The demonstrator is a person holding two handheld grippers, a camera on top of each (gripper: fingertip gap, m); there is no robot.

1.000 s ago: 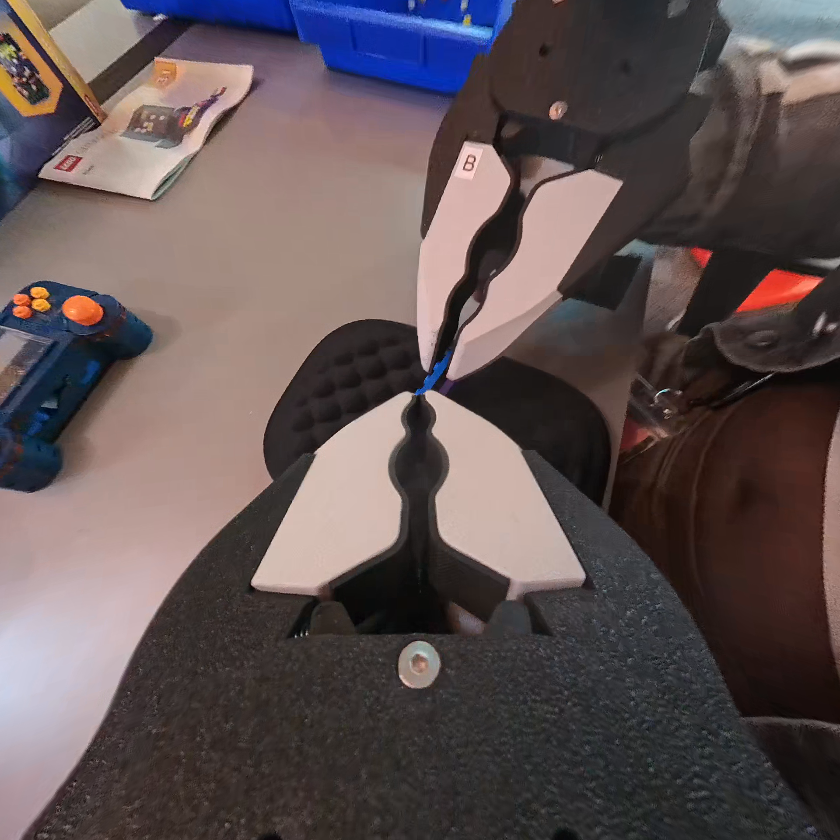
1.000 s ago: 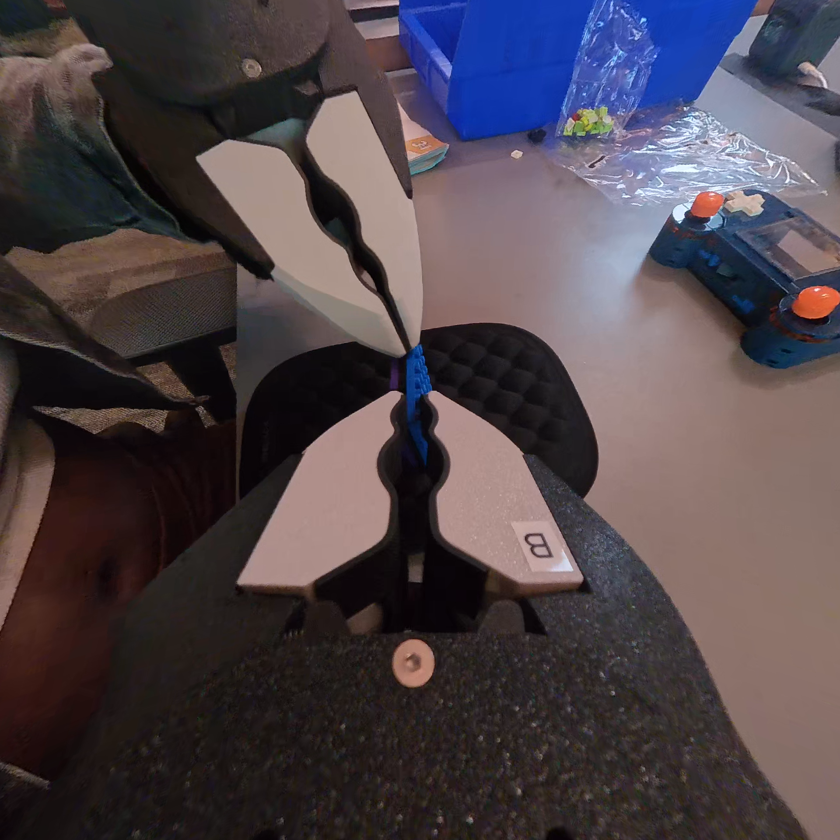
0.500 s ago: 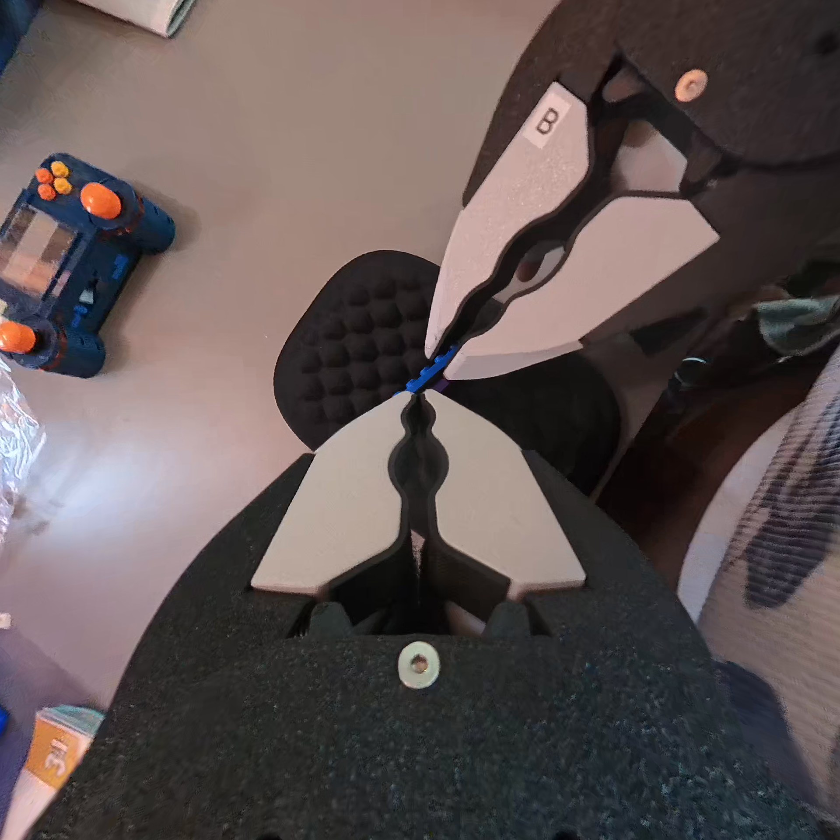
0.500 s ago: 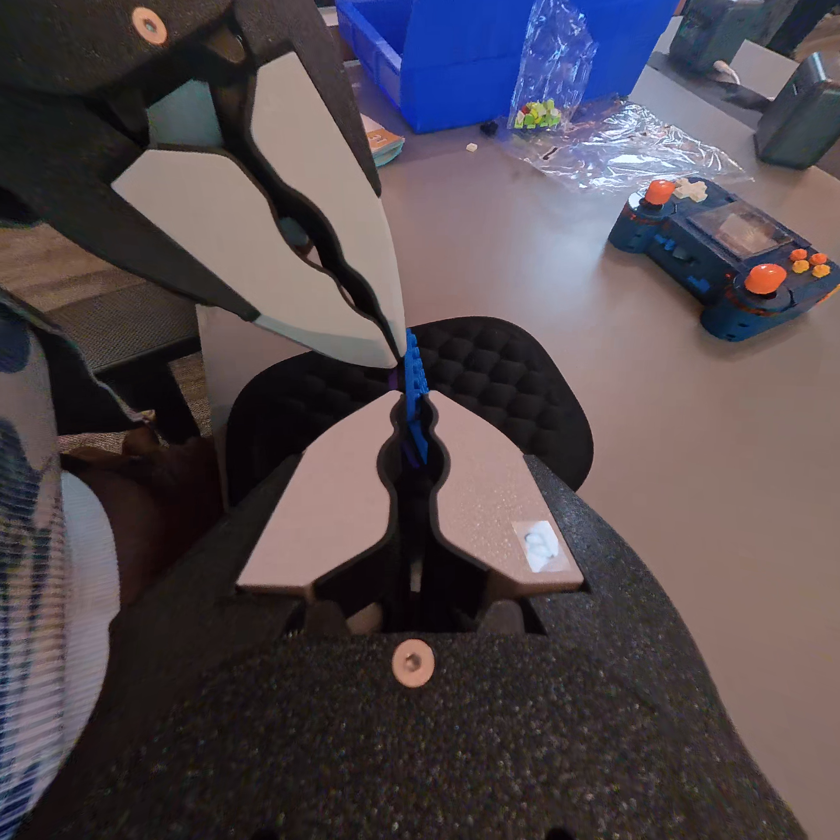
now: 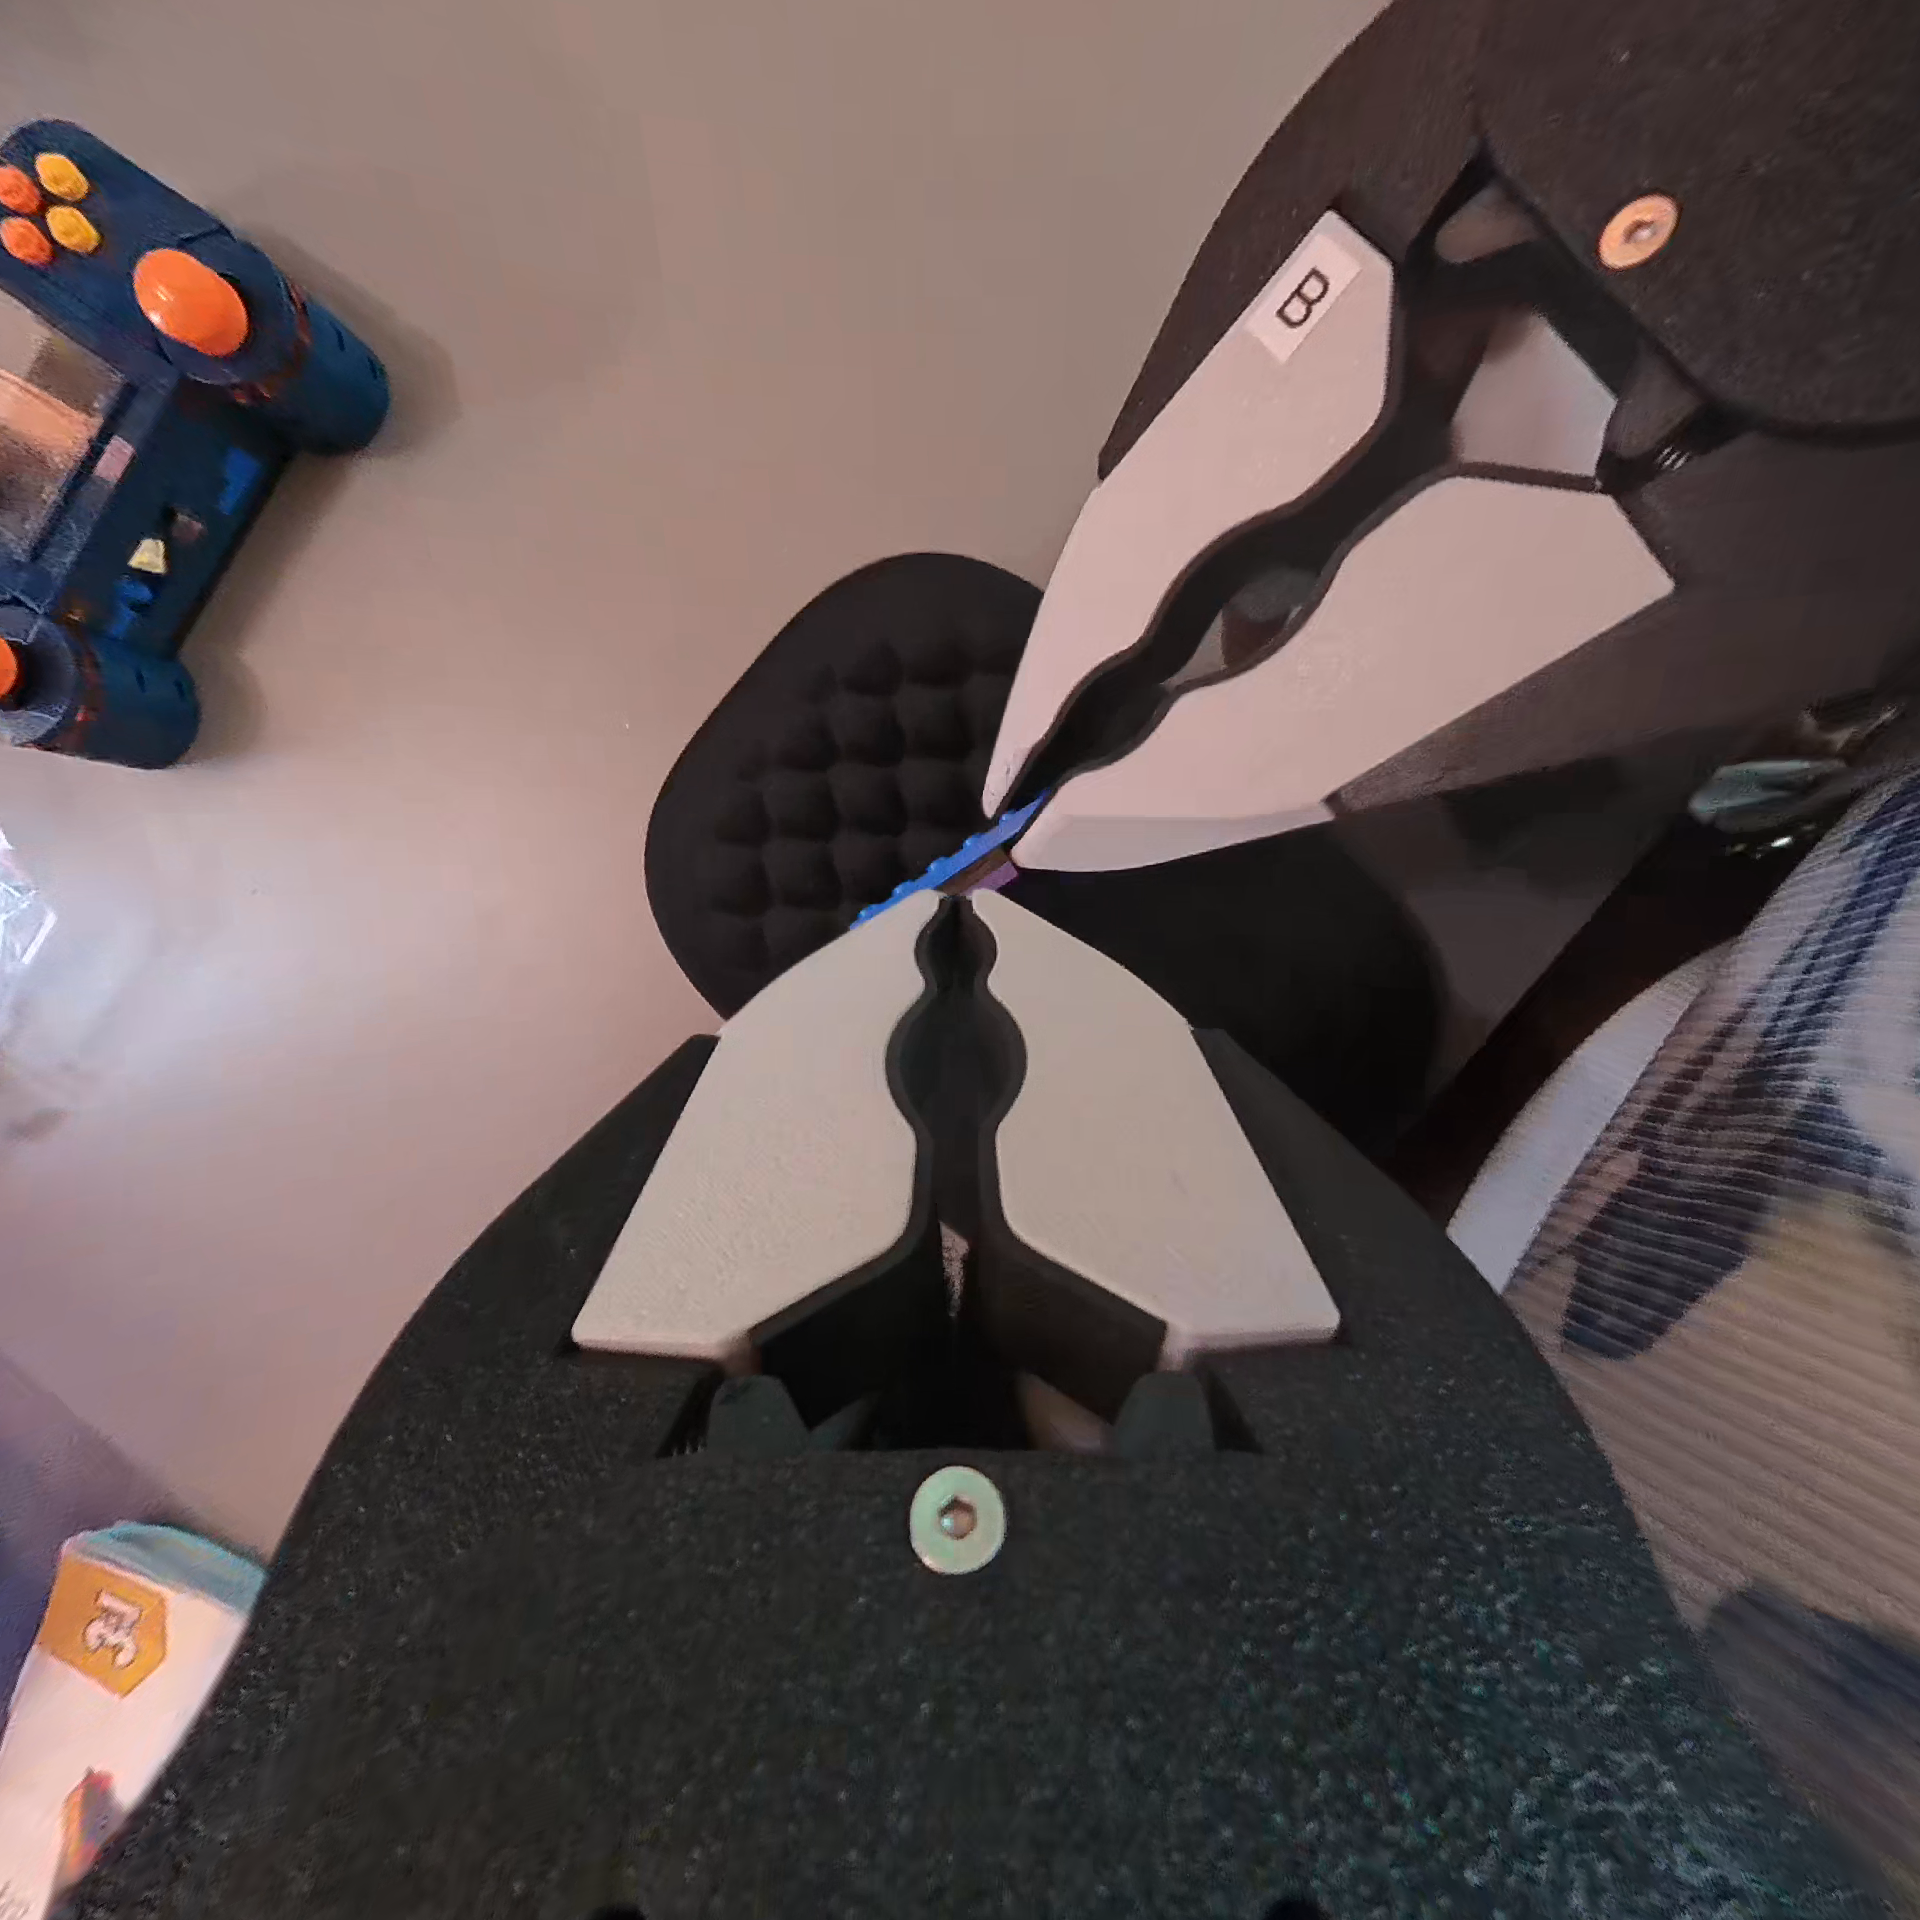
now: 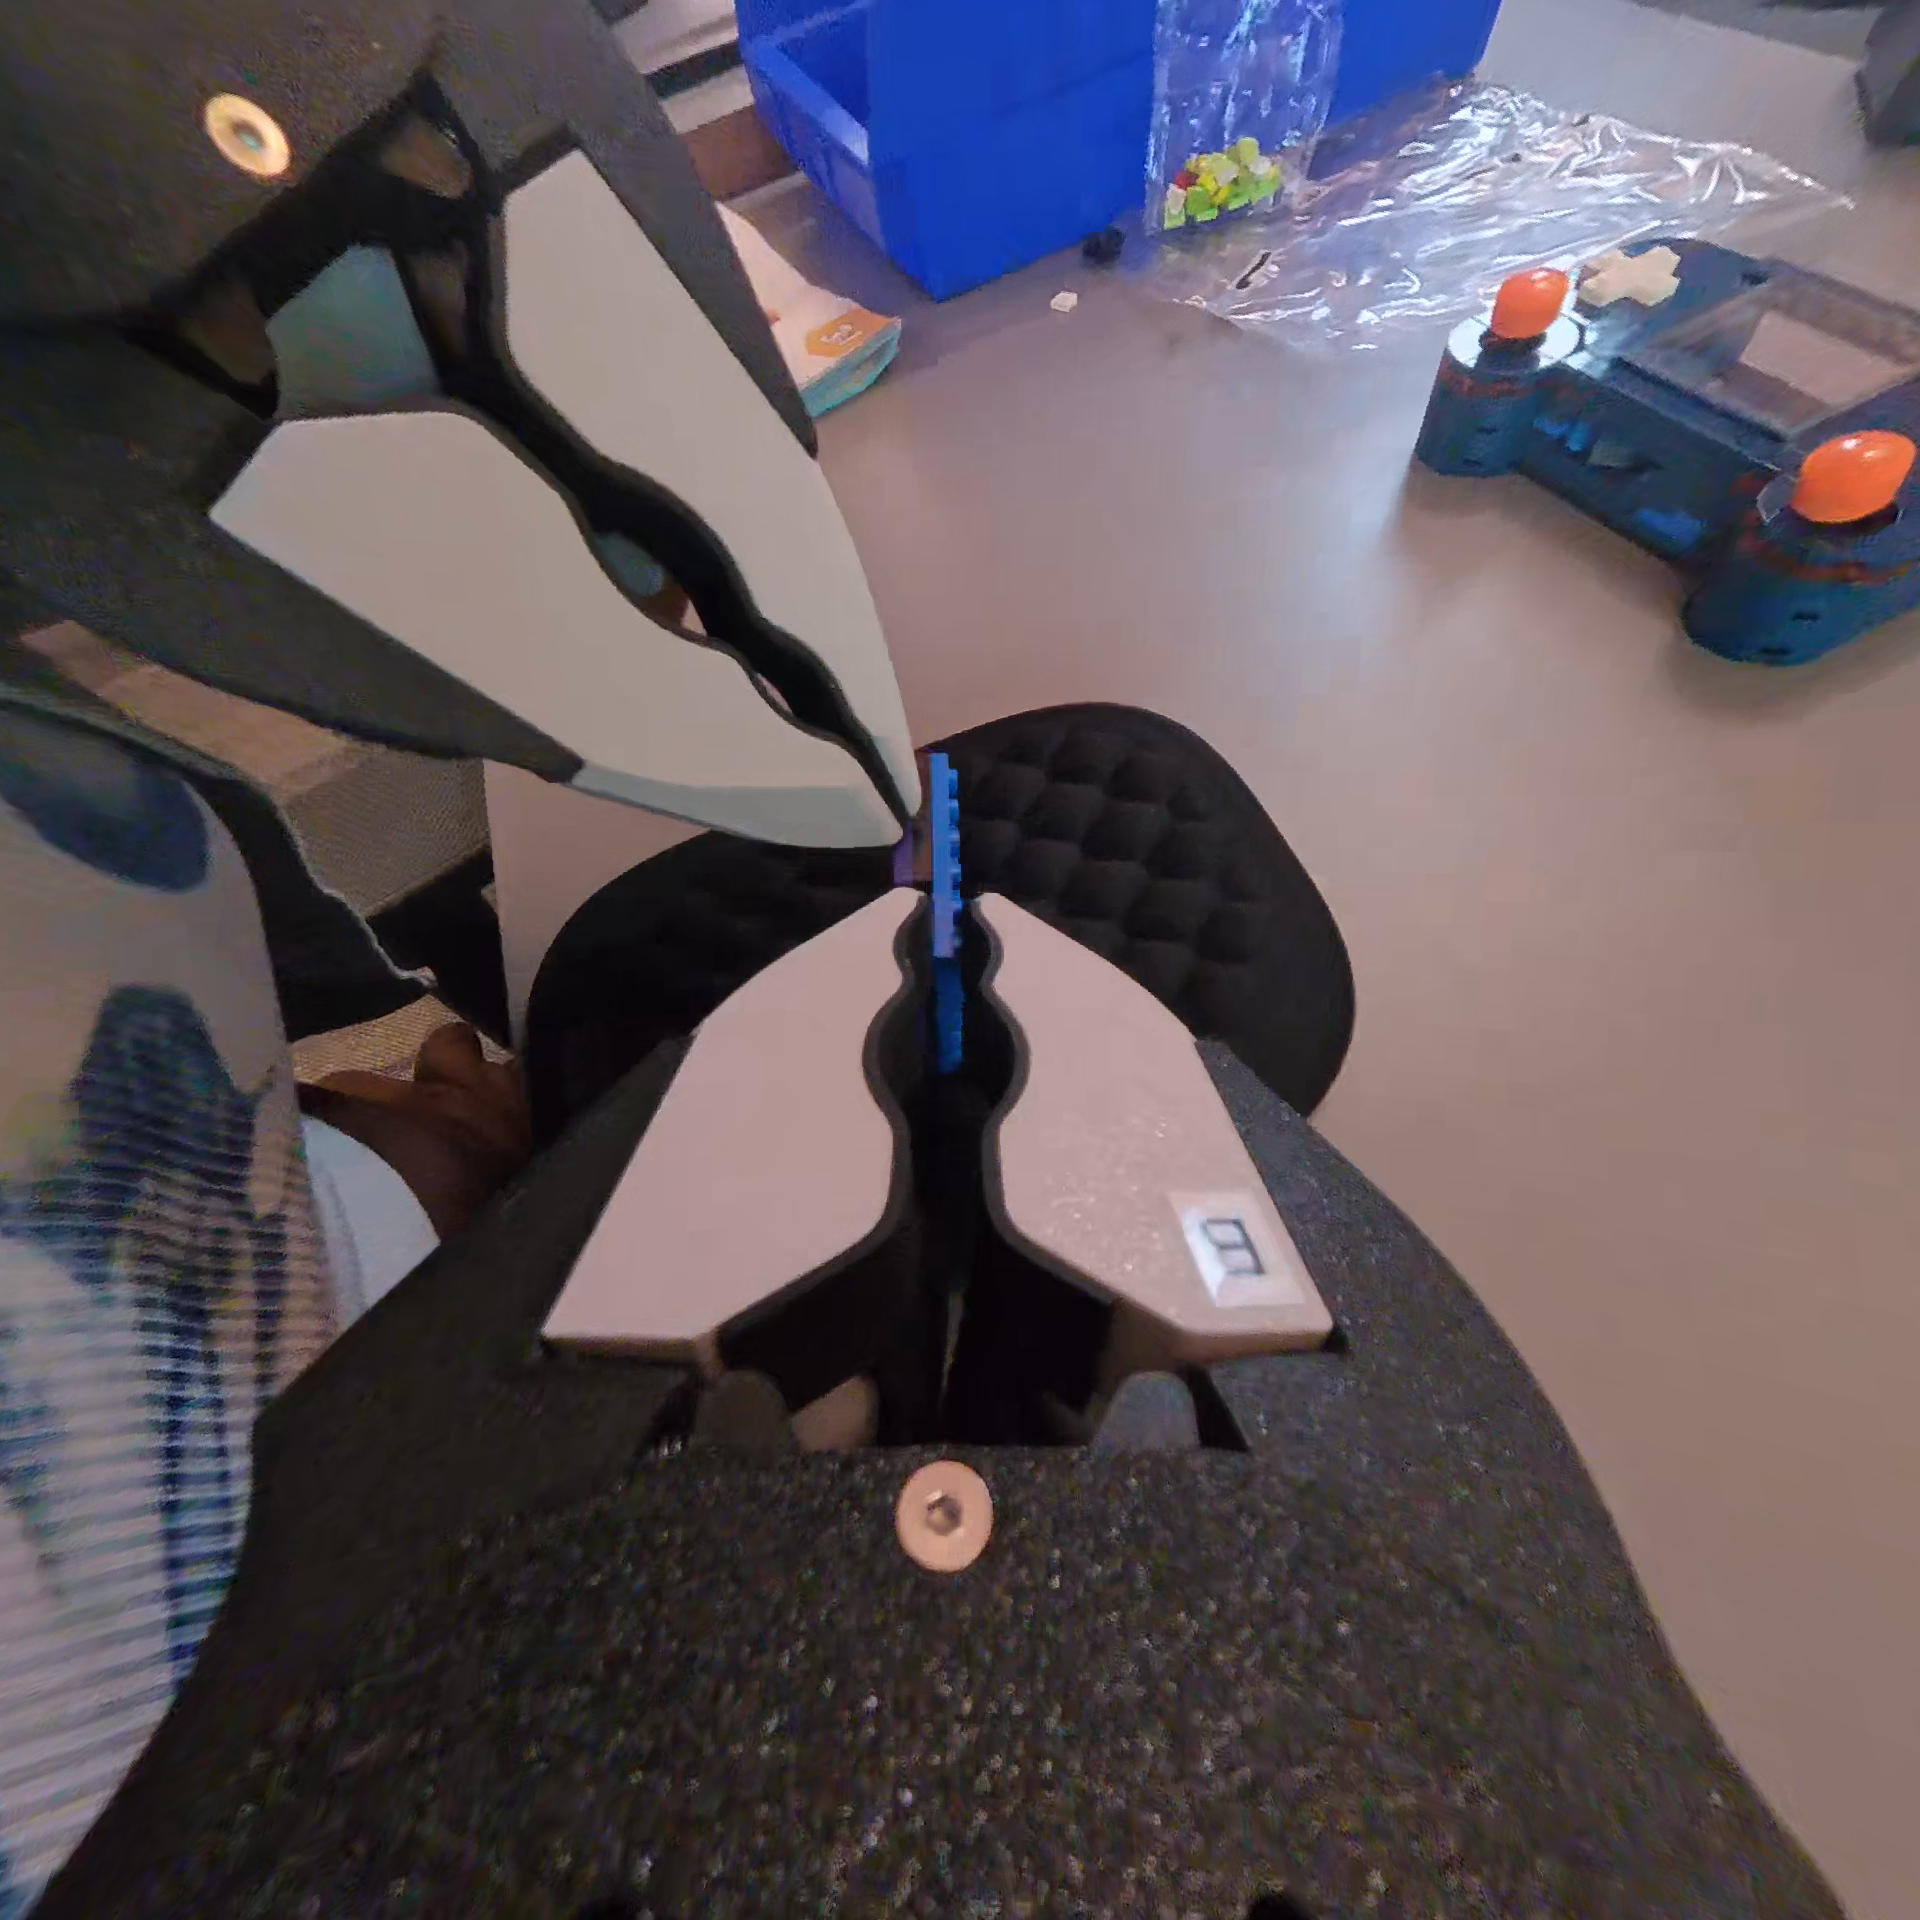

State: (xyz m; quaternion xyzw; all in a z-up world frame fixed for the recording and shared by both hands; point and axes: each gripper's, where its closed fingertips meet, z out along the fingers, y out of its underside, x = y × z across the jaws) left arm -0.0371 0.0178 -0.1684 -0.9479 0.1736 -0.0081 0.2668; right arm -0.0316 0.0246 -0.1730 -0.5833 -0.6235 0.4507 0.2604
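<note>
Above the black pad [image 6: 1143, 831], both tongs [image 5: 951, 904] [image 6: 940, 904] clamp one blue studded plate [image 6: 943, 831].

A black dimpled pad [image 6: 1122, 831] is laid on the grey table [image 6: 1195, 582]. To its right, well apart, a dark blue brick-built game controller [image 6: 1704, 457] is seen. Behind the pad, a blue bin [image 6: 997, 135] and clear plastic bags [image 6: 1455, 208] are set.
</note>
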